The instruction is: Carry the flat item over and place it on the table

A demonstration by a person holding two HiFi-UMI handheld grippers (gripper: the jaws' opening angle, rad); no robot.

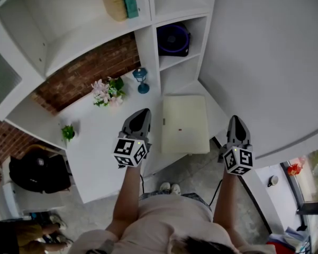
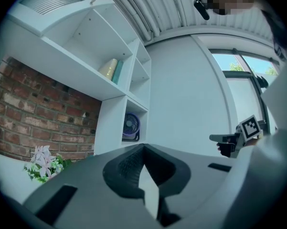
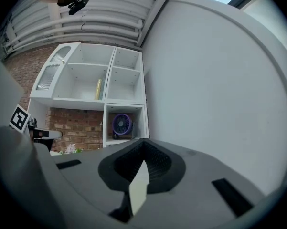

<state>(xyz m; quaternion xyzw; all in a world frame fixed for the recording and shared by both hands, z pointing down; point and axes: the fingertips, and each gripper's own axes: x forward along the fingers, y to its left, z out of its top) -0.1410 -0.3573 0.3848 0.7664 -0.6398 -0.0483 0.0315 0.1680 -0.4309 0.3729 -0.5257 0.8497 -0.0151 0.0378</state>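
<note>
The flat item (image 1: 185,123) is a pale cream rectangular board with a small red mark. It lies on the right end of the white counter (image 1: 95,152), below the shelf unit. My left gripper (image 1: 142,112) is raised to the left of it, and my right gripper (image 1: 236,119) is raised to its right. Neither touches the board. Both point up and forward, with their jaws closed together and nothing held. The left gripper view shows the left gripper (image 2: 144,149) facing the shelves, with the right gripper (image 2: 229,140) off to the side. The right gripper view shows the right gripper (image 3: 143,144) facing the same shelves.
A purple fan (image 1: 173,38) sits in a shelf cubby above the board. On the counter are a blue goblet (image 1: 142,80), pink flowers (image 1: 107,92) and a small green plant (image 1: 67,133). Books (image 1: 119,0) stand on an upper shelf. A white wall (image 1: 264,62) is at the right.
</note>
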